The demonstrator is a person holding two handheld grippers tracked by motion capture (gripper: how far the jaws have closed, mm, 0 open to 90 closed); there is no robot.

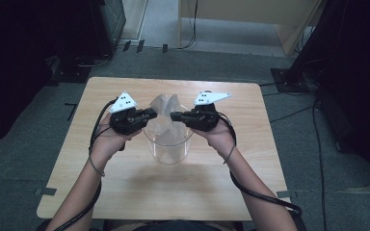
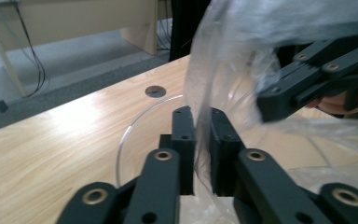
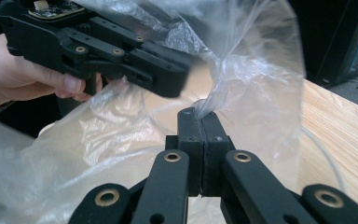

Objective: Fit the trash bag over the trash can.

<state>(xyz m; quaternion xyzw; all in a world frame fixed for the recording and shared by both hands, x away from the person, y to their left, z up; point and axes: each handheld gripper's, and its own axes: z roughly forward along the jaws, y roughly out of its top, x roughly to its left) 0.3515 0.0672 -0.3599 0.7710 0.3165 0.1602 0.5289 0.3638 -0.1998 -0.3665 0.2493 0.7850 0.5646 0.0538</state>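
Note:
A clear plastic bag (image 1: pixel 166 107) hangs stretched between my two grippers above a clear round container (image 1: pixel 167 147) at the middle of the wooden table (image 1: pixel 125 187). My left gripper (image 1: pixel 152 114) pinches the bag's left edge. In the left gripper view its jaws (image 2: pixel 203 116) stand close together with the film (image 2: pixel 233 56) running between them, and the container's rim (image 2: pixel 126 135) curves below. My right gripper (image 1: pixel 174 116) holds the opposite edge. In the right gripper view its jaws (image 3: pixel 200 116) are pressed tight on the bag (image 3: pixel 251 60), with the left gripper (image 3: pixel 121 56) just beyond.
A small round hole (image 2: pixel 155 91) sits in the tabletop beyond the container. A pale desk (image 1: pixel 250 14) stands behind the table, with dark equipment (image 1: pixel 101 24) at the back left and cables (image 1: pixel 289 115) on the grey floor.

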